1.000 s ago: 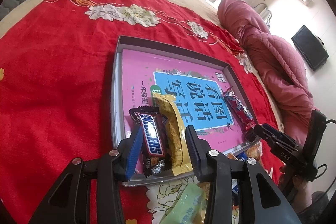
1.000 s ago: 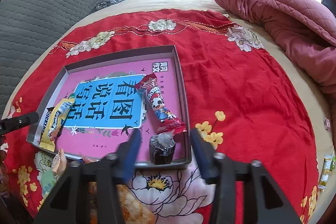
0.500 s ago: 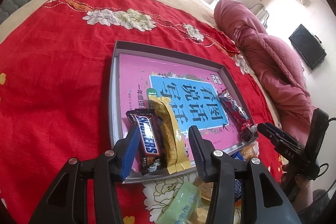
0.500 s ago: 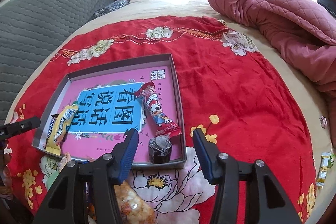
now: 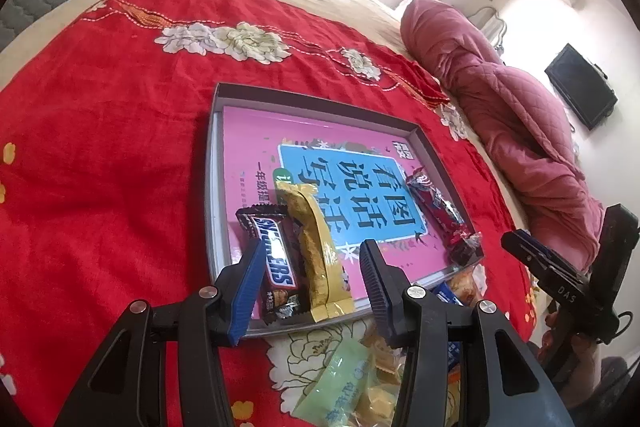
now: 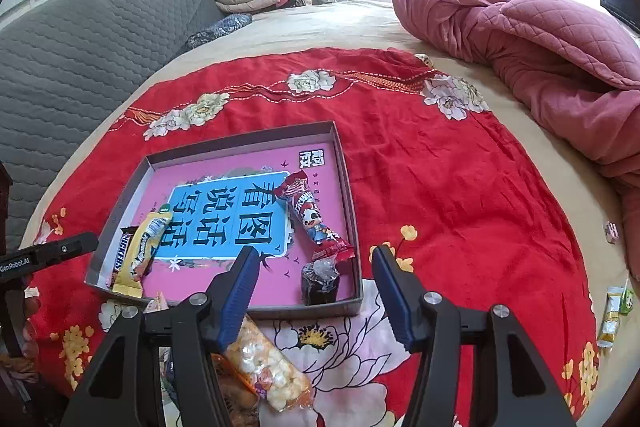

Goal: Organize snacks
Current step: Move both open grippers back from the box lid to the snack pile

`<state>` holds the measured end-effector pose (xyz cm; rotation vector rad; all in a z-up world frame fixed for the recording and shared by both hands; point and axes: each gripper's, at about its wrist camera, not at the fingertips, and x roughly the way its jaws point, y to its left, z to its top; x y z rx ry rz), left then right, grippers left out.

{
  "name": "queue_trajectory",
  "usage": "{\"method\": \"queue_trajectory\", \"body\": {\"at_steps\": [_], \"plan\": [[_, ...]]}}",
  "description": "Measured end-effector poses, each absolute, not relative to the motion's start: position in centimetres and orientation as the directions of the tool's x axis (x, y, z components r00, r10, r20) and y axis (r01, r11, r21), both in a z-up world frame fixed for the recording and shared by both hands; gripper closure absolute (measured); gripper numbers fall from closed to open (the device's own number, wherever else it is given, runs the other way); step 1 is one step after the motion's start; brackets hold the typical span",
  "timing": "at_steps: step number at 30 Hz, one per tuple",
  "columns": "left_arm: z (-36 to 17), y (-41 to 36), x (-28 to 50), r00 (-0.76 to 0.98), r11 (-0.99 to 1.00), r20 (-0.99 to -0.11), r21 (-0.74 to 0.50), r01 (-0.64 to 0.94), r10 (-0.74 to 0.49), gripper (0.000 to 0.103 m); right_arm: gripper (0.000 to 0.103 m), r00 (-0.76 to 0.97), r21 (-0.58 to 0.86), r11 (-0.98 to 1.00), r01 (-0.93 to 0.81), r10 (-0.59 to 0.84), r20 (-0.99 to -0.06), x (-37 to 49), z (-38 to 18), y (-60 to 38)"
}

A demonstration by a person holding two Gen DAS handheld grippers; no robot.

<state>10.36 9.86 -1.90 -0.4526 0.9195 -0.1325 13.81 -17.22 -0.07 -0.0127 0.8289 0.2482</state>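
A grey tray (image 5: 212, 163) (image 6: 348, 187) with a pink and blue printed bottom lies on the red cloth. In it are a Snickers bar (image 5: 274, 259) (image 6: 120, 259), a yellow snack bar (image 5: 316, 251) (image 6: 142, 251), a red candy stick (image 5: 436, 207) (image 6: 310, 217) and a small dark wrapped sweet (image 5: 464, 251) (image 6: 320, 281). My left gripper (image 5: 312, 291) is open and empty, just above the tray's near edge by the Snickers. My right gripper (image 6: 316, 301) is open and empty, above the near edge by the dark sweet.
A pile of loose snacks lies in front of the tray: a pale green packet (image 5: 340, 379) and an orange puffed snack bag (image 6: 264, 363). Two small packets (image 6: 612, 311) lie at the far right. A pink quilt (image 6: 540, 39) and a grey headboard (image 6: 80, 39) border the cloth.
Both grippers have pulled back and up from the tray, which looks smaller and farther. Both stay open. The snacks in the tray have not moved.
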Motion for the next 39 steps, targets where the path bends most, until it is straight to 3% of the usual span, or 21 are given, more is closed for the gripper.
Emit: {"method": "queue_trajectory", "body": {"at_steps": [8,39], "plan": [[-1.3,9.5,9.8,0.611,0.898,-0.729,-0.435,-0.063,-0.310,0.046,0.040,0.648,0.084,0.968,-0.236,0.221,-0.729,13.1,0.4,-17.1],[-1.3,6.1,9.1,0.555,0.909,-0.745,-0.413,0.051,-0.370,0.045,0.040,0.601,0.080,0.947,-0.310,0.261,-0.756,8.6,0.2,-15.5]]}}
